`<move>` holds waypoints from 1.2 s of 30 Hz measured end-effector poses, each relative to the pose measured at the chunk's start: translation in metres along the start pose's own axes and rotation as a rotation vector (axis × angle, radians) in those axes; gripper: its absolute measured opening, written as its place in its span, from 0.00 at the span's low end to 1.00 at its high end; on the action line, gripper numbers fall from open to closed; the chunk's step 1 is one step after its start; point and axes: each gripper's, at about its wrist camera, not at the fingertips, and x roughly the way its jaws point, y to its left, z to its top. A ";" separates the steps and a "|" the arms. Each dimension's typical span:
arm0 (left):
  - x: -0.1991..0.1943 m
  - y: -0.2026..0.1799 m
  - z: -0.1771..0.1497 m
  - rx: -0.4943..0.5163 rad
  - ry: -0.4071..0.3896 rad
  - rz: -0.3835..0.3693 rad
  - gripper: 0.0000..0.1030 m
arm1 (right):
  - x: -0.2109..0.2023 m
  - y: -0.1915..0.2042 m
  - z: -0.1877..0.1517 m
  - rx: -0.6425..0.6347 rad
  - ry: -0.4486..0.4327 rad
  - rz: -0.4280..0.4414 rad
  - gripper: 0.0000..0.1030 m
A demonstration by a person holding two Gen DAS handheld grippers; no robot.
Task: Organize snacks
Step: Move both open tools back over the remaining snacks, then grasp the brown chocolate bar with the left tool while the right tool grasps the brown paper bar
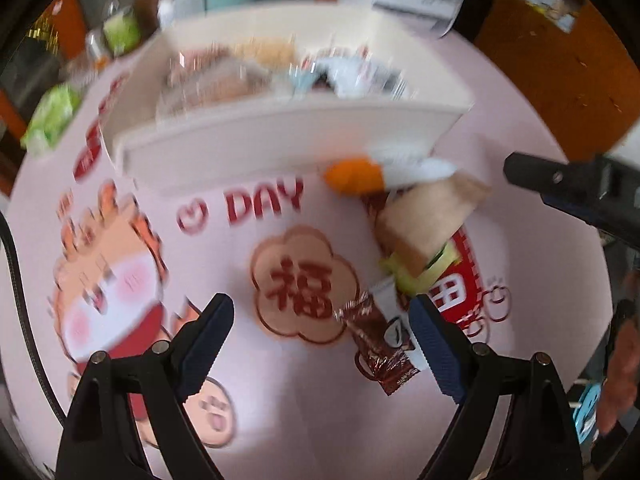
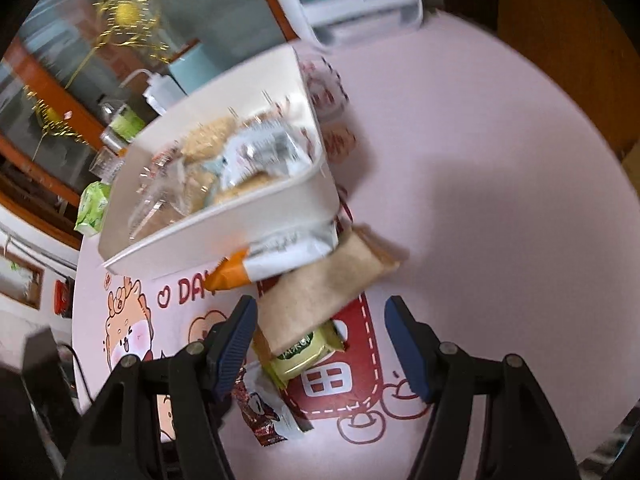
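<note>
The white bin (image 1: 280, 136) sits on the pink desk (image 1: 500, 120) already holding a heap of wrapped snacks, biscuits and clear packets as far as the blur allows, so a good share of the sorting looks done. Four packets are left outside, bunched just in front of the bin's near wall: an orange-and-white packet (image 2: 256, 268) touching that wall, a tan packet (image 2: 328, 296) overlapping it, a green packet (image 2: 308, 354) tucked under the tan one's near end, and a brown foil packet (image 1: 380, 344) nearest the cameras. The left gripper (image 1: 324, 316) hangs over the desk with its jaws spread wide and nothing in them, the brown foil packet lying just by its right-hand finger. The right gripper (image 2: 320, 324) is also spread and empty, its jaws straddling the near end of the tan packet and the green one without pressing on either. So the call here: mostly packed, four to go, and both grippers seem lined up for a pick. On writing, the desk cover reads "DAY" in red beside a little heart, with the character 福 (image 1: 300, 284) in a flower badge; the green packet's label is too small to read.
</note>
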 end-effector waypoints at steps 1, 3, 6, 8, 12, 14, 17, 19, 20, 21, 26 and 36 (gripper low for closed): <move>0.007 -0.001 -0.004 -0.015 0.014 0.000 0.86 | 0.007 -0.003 0.000 0.015 0.015 0.002 0.65; 0.020 -0.003 -0.010 -0.051 0.034 -0.007 0.86 | 0.020 -0.007 0.000 0.040 0.052 0.010 0.65; 0.031 -0.008 -0.017 -0.084 0.040 -0.010 0.86 | 0.036 -0.010 0.001 0.066 0.086 0.016 0.65; 0.035 -0.013 -0.021 -0.088 0.036 -0.010 0.86 | 0.045 -0.009 0.003 0.072 0.097 0.023 0.65; 0.040 -0.021 -0.025 -0.087 0.025 0.003 0.86 | 0.058 -0.005 0.008 0.070 0.114 0.025 0.65; 0.042 -0.025 -0.026 -0.091 0.026 0.009 0.86 | 0.063 -0.002 0.010 0.062 0.104 0.019 0.64; 0.048 -0.031 -0.025 -0.095 0.032 0.021 0.86 | 0.065 0.002 0.011 0.046 0.088 0.010 0.60; 0.048 -0.034 -0.027 -0.087 0.028 0.030 0.86 | 0.065 0.000 0.012 0.053 0.076 0.036 0.47; 0.048 -0.037 -0.028 -0.082 0.027 0.038 0.86 | 0.065 -0.002 0.012 0.066 0.076 0.063 0.41; 0.048 -0.040 -0.029 -0.078 0.026 0.042 0.86 | 0.065 -0.004 0.011 0.081 0.070 0.085 0.37; 0.047 -0.054 -0.038 -0.050 0.020 0.057 0.80 | 0.053 -0.011 0.012 0.094 0.031 0.125 0.26; 0.038 -0.068 -0.042 0.002 0.009 -0.060 0.34 | 0.029 -0.020 0.007 0.098 -0.014 0.137 0.17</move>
